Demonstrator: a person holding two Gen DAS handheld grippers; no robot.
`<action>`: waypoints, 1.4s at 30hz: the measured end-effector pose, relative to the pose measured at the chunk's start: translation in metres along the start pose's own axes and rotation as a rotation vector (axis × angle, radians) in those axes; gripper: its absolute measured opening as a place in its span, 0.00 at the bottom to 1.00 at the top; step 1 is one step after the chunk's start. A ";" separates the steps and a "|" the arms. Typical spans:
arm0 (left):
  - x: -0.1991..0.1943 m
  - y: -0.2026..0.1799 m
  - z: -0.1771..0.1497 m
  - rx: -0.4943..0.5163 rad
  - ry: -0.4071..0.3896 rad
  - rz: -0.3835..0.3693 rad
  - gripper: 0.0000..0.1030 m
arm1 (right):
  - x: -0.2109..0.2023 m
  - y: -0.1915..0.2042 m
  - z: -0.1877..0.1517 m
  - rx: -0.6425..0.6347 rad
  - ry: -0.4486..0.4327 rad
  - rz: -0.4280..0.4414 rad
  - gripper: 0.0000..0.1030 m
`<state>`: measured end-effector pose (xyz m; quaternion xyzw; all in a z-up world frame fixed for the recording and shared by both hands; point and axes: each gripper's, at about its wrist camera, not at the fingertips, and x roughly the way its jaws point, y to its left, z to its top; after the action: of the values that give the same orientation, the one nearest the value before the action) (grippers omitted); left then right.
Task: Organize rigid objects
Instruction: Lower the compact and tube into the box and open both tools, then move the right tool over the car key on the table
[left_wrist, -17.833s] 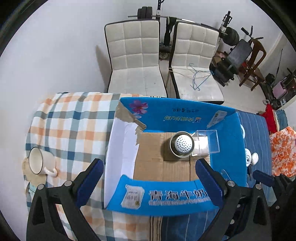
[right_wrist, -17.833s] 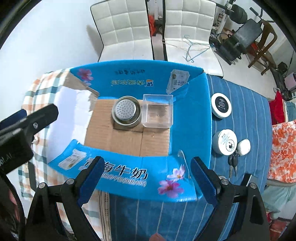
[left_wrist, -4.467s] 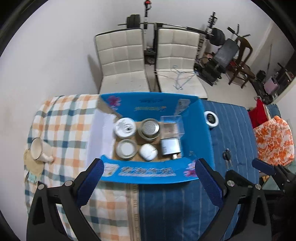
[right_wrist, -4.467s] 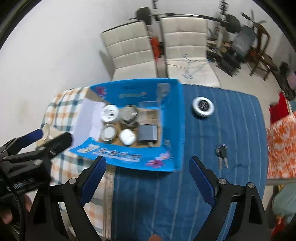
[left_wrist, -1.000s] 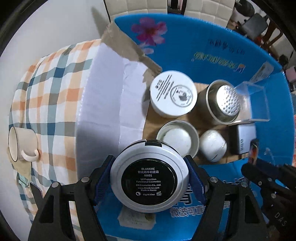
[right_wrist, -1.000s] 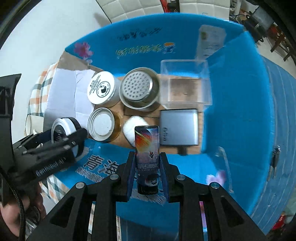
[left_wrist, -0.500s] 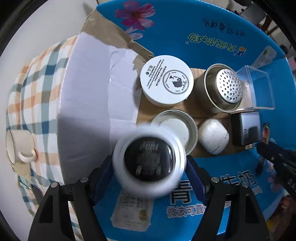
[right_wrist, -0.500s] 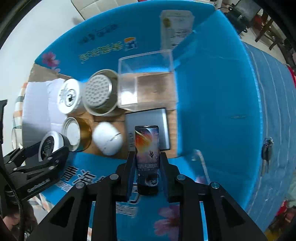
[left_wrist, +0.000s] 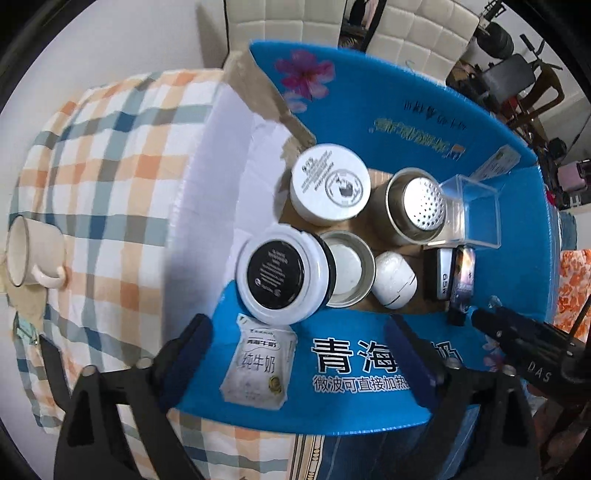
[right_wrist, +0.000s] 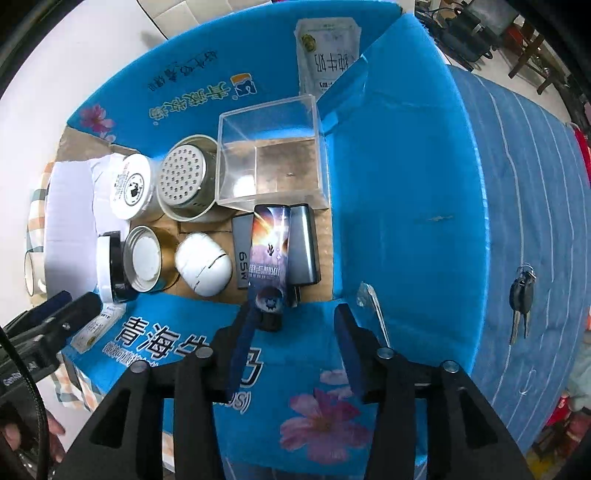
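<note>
The left gripper (left_wrist: 295, 358) points straight down, its jaws opening wide with nothing pressed between them; the right gripper (right_wrist: 291, 350) tilts steeply downward beside it, jaws opening too, the blue pads standing clear on the right side while the left pad sits just against a small tube; a hand (right_wrist: 51, 435) shows at the lower left edge, behind the left gripper's body.
</note>
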<state>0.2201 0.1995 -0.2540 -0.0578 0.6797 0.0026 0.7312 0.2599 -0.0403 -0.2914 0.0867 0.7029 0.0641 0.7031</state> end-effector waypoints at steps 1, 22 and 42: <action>-0.006 0.000 -0.001 -0.001 -0.014 0.004 0.95 | -0.004 0.001 -0.001 -0.010 -0.012 -0.009 0.61; -0.127 -0.052 -0.038 0.075 -0.304 0.044 0.96 | -0.139 0.022 -0.072 -0.062 -0.249 -0.035 0.86; -0.167 -0.104 -0.065 0.143 -0.333 -0.004 0.96 | -0.222 -0.038 -0.126 0.013 -0.364 0.005 0.94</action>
<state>0.1517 0.1025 -0.0838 -0.0056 0.5474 -0.0379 0.8360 0.1320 -0.1208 -0.0819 0.1034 0.5641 0.0445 0.8180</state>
